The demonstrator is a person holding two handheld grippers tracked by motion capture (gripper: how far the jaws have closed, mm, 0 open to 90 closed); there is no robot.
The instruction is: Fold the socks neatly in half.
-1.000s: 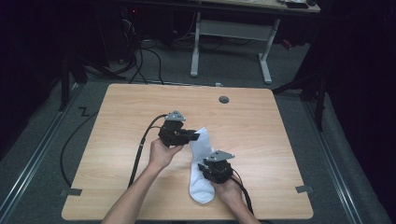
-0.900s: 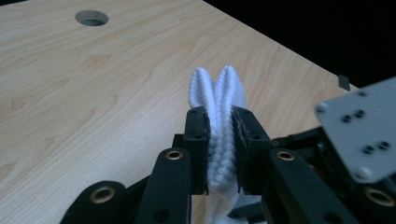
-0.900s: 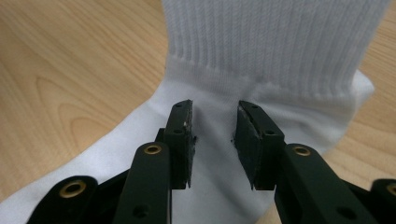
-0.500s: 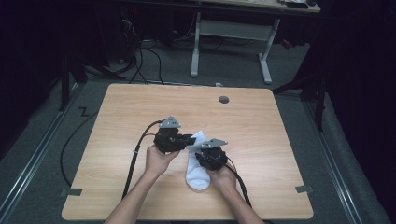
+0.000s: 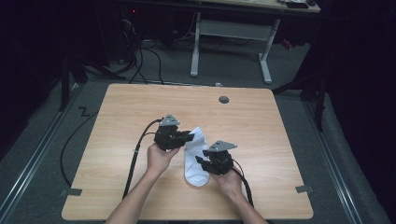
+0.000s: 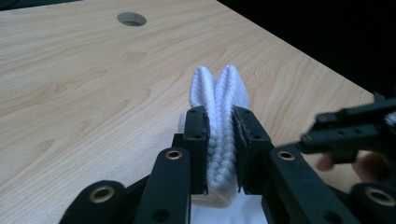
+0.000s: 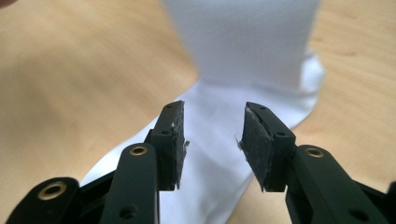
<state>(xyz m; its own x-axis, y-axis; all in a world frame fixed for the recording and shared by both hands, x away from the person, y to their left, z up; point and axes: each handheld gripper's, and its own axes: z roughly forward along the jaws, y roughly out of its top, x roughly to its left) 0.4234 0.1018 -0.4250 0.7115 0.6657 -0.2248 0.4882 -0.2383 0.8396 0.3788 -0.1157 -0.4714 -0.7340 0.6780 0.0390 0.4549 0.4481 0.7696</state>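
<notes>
White sock (image 5: 196, 158) lies just below centre of the high view on the worktop (image 5: 116, 116), cuff end lifted. My left claw (image 6: 219, 140) is clamped on a doubled fold of its ribbed cuff. My right claw (image 7: 212, 140) has just been opening; its pads stand apart above the sock's flat foot part, gripping nothing. Cable hole (image 5: 224, 99) sits upper centre, well apart.

left hand-held gripper (image 6: 219, 154) clamped; right hand-held gripper (image 7: 212, 144) just opening.
</notes>
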